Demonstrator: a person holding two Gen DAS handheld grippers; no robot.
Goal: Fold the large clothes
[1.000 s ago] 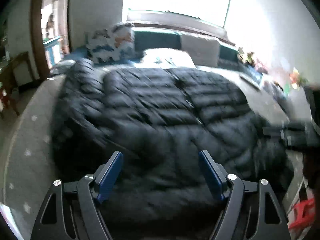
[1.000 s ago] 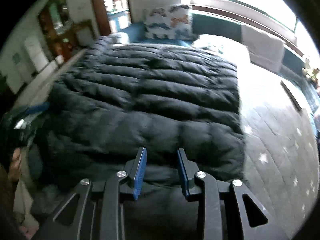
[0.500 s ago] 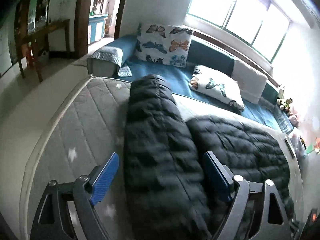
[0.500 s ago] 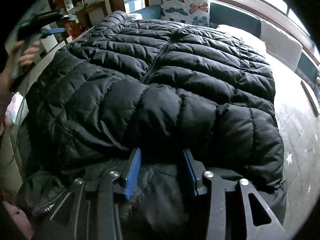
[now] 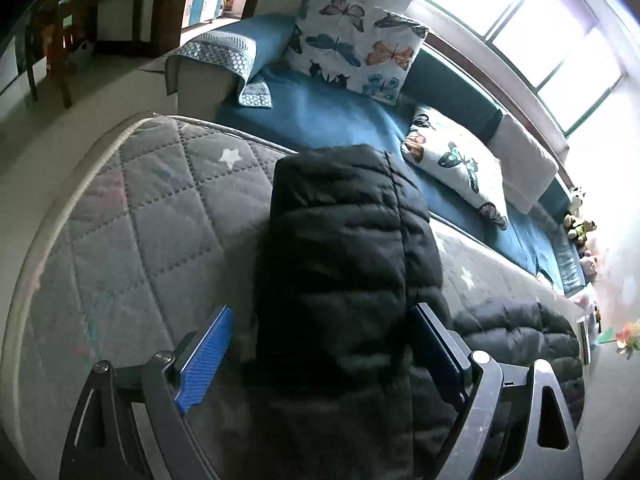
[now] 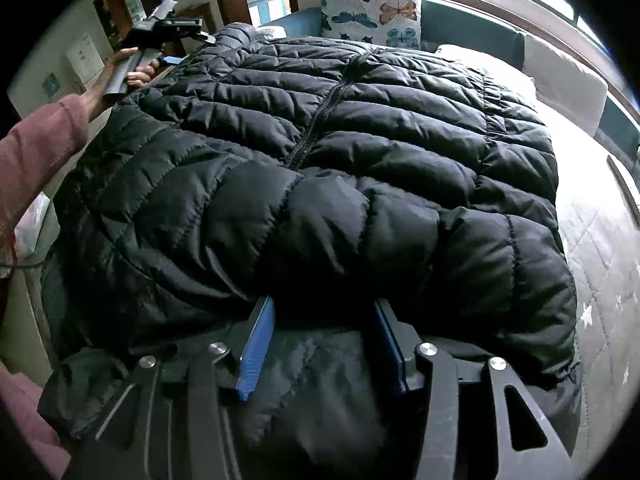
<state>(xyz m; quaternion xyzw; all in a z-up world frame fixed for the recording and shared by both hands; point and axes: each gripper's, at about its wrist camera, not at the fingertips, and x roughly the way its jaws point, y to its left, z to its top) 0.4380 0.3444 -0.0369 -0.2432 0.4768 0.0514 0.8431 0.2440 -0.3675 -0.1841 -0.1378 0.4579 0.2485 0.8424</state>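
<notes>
**Left gripper lines up on the sleeve**

The left gripper straddles the black sleeve, jaws wide apart, blue pads clear of the fabric on both sides. The right gripper sits at the jacket's near hem; its jaws are opening, with dark fabric lying between them but not visibly pinched.

The step in hand looks like a sleeve fold. To do it well, I would bite low on the puffy sleeve, taking a full thickness of padding so the slick shell does not slip, then carry it across the body in one sweep.

The jacket lies flat and front-up on the grey quilt, covering most of it. Its long axis follows the zip, running from the hem at the right gripper away toward the butterfly pillow. The sleeve lies along the jacket's left side, its end pointing toward the blue sofa.
</notes>
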